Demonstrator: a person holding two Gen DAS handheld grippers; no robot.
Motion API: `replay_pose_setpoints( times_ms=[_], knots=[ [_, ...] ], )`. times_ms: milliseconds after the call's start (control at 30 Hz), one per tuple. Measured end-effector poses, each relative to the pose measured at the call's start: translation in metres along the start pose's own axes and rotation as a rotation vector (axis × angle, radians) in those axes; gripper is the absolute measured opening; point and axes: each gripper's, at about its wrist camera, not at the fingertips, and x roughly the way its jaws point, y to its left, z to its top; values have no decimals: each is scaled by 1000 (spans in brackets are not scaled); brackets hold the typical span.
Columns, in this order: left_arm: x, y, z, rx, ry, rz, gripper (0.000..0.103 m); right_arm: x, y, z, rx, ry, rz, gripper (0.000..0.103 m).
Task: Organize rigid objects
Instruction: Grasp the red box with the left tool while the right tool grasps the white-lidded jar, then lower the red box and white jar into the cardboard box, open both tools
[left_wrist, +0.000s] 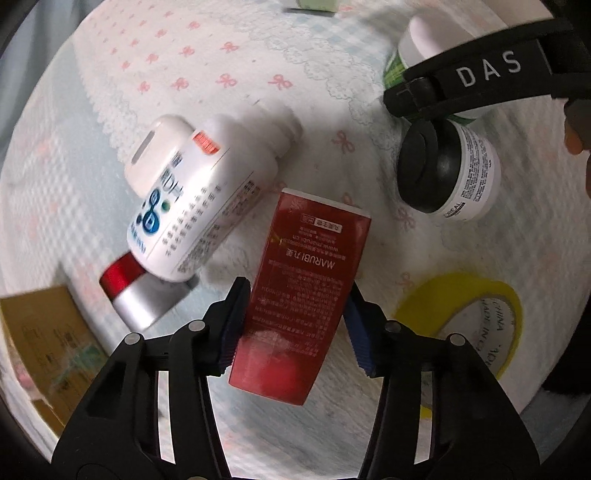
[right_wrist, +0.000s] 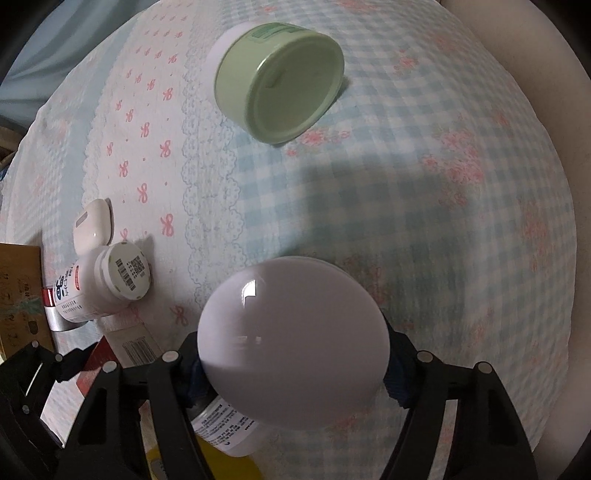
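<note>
My left gripper (left_wrist: 295, 325) is shut on a red MARUBI box (left_wrist: 299, 295), held above the bedsheet. A white pill bottle (left_wrist: 195, 206) lies on its side to its left, over a red and silver tube (left_wrist: 136, 295). My right gripper (right_wrist: 295, 373) is shut on a container with a white domed cap (right_wrist: 291, 339); in the left wrist view that gripper's black body (left_wrist: 480, 81) is at upper right, over the white cap (left_wrist: 424, 37). A white jar with a black lid (left_wrist: 447, 170) lies below it. A green-lidded jar (right_wrist: 280, 81) lies on its side far ahead.
A yellow tape roll (left_wrist: 480, 332) lies at the right. A brown cardboard box (left_wrist: 48, 350) sits at the left edge. A white earbuds case (right_wrist: 92, 225) lies by the pill bottle (right_wrist: 103, 284). The patterned sheet (right_wrist: 424, 221) covers the surface.
</note>
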Motion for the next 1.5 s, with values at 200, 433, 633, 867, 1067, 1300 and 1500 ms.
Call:
replay_pose_setpoints(
  times_ms=[200, 433, 633, 867, 1067, 1300, 1500],
  knots=[
    [-5, 28, -19, -110, 13, -67, 44, -9, -11, 1, 23, -9, 14, 69],
    [-25, 44, -29, -158, -27, -70, 42, -23, -13, -4, 34, -39, 14, 69],
    [-57, 49, -29, -190, -81, -73, 39, -63, -8, -10, 32, -98, 11, 69],
    [-134, 75, -54, -271, -198, -89, 39, -131, 11, -23, 9, -193, 12, 69],
    [-190, 98, -74, -325, -331, -92, 39, -206, 46, -37, -37, -290, 10, 69],
    [-259, 158, -133, -352, -447, -94, 39, -271, 138, -58, -58, -390, 44, 69],
    [-282, 239, -199, -364, -484, -74, 39, -292, 236, -73, -73, -408, 83, 69]
  ],
)
